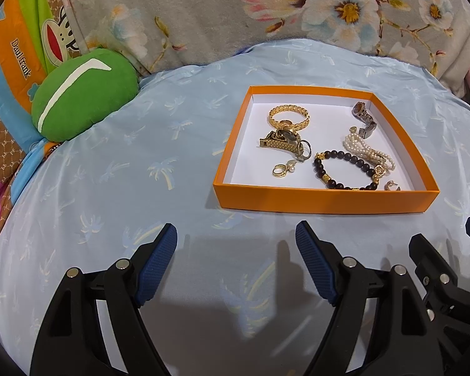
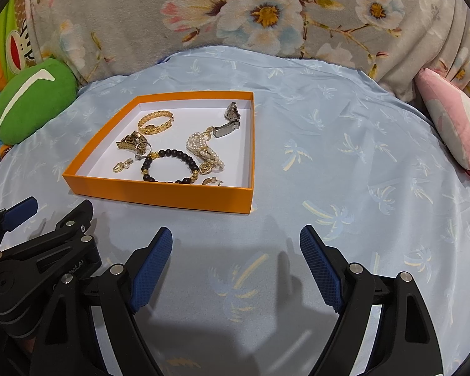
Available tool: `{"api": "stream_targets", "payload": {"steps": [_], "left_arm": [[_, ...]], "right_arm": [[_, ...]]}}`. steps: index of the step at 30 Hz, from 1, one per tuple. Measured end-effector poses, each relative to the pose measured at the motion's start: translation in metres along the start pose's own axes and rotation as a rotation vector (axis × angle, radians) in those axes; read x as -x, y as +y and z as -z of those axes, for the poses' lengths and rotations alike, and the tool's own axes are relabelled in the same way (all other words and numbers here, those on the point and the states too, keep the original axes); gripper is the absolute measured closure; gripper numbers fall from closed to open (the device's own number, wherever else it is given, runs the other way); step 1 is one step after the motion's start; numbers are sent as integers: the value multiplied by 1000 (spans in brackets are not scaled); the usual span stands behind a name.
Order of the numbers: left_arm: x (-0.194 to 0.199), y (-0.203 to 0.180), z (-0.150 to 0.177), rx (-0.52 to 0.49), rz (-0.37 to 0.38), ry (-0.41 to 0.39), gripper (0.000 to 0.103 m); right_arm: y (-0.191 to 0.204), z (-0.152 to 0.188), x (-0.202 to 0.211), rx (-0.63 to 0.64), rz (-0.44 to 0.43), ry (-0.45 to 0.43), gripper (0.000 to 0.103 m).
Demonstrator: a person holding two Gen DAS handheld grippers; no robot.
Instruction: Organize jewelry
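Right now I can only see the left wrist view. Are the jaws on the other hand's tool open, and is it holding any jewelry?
Observer: The right gripper has its jaws wide open. Nothing is between them, and only the blue sheet lies beneath.
Operator: What lies to the right of the orange box?
Observer: A pink pillow rests at the sheet's far right edge, well apart from the box.

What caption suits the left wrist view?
Open left hand-held gripper hovers before orange tray of mixed jewelry on blue cloth.
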State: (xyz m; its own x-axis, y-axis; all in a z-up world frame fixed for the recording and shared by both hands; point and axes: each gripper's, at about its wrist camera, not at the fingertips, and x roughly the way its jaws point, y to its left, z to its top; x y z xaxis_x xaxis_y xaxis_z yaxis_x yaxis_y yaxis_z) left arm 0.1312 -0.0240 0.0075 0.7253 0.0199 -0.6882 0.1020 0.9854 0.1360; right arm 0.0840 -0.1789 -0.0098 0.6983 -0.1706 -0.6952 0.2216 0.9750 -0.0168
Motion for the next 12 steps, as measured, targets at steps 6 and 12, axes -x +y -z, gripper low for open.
{"api": "stream_targets", "payload": {"steps": [6, 12], "left_arm": [[1, -1, 0, -1, -3, -3, 28], [1, -2, 0, -4, -6, -3, 29]], "right_arm": [[0, 0, -1, 1, 1, 1, 21], [0, 0, -1, 1, 0, 0, 21]]}}
